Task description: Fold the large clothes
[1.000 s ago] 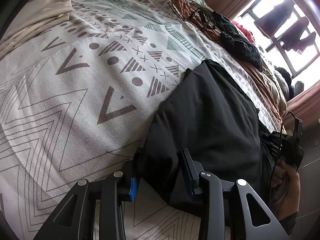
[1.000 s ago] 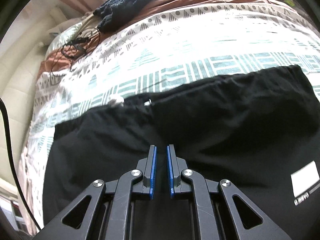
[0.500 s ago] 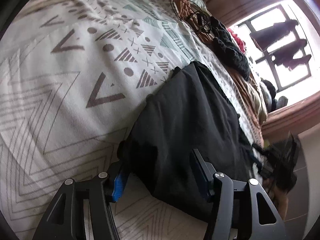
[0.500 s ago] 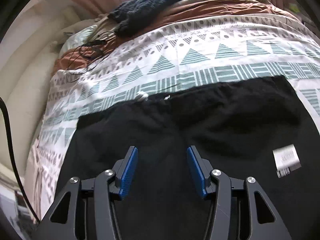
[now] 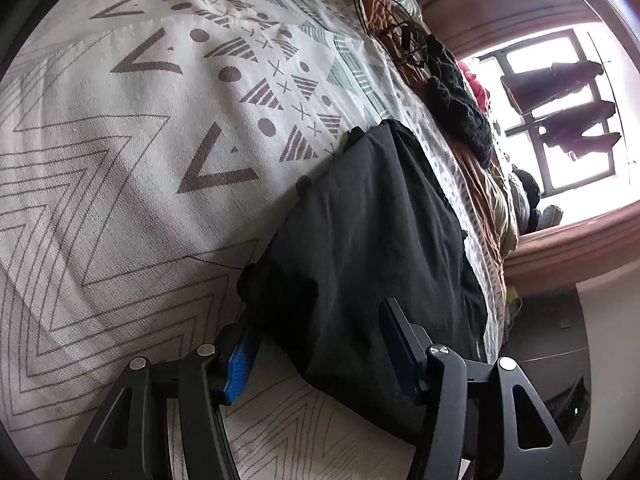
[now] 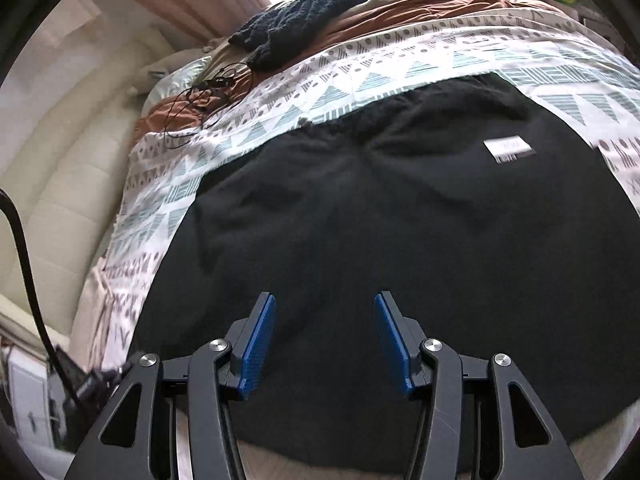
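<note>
Both claws hover spread over the black garment (image 6: pixel 400 220) on the bed (image 5: pixel 140 140): left claw (image 5: pixel 320 344), right claw (image 6: pixel 325 340).

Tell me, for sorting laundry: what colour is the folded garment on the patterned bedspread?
Black, clearest in the right wrist view.

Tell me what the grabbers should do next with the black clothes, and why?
Probably close the left gripper on the near edge of the black garment. Its jaws stand open with that edge between them, and the right gripper hangs open above the cloth, holding nothing. The garment lies flat on the patterned bedspread, so an edge likely needs pinching before folding.
</note>
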The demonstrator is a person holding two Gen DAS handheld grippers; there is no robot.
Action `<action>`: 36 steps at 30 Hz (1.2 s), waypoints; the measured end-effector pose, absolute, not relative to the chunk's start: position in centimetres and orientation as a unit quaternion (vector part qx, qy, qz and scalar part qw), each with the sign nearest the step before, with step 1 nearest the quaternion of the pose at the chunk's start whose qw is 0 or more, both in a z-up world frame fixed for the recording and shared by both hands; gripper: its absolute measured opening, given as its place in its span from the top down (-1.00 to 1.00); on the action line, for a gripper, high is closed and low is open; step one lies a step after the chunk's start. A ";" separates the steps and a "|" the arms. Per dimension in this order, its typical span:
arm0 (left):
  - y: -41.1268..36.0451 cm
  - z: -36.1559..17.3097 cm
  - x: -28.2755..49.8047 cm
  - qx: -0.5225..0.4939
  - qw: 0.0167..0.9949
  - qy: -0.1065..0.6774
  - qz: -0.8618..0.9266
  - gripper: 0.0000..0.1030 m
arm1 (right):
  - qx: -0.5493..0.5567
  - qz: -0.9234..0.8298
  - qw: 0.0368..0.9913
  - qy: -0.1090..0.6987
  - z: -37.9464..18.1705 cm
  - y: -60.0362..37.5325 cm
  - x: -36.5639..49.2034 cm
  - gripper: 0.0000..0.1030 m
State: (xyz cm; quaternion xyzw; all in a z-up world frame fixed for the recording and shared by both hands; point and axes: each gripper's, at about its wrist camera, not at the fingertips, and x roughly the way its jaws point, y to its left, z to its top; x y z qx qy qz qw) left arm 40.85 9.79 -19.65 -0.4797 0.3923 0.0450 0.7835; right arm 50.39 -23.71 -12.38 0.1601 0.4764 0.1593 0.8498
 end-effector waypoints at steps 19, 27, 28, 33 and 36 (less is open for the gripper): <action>10.1 -19.3 43.3 -0.446 0.797 0.404 0.049 0.26 | 0.075 0.122 0.852 0.503 -16.0 -21.4 45.7 0.20; 9.1 -16.3 43.7 -0.415 0.823 0.386 0.037 0.70 | 0.101 0.153 0.845 0.503 -16.1 -21.6 45.6 0.66; 8.9 -15.7 43.9 -0.412 0.827 0.382 0.033 0.72 | 0.101 0.154 0.844 0.504 -16.2 -21.3 45.5 0.68; 7.4 -12.4 44.4 -0.385 0.845 0.371 0.018 0.76 | 0.118 0.157 0.838 0.510 -16.4 -21.6 45.9 0.69; 6.4 -10.4 44.5 -0.373 0.855 0.361 0.005 0.77 | 0.128 0.159 0.835 0.511 -16.5 -21.9 45.9 0.71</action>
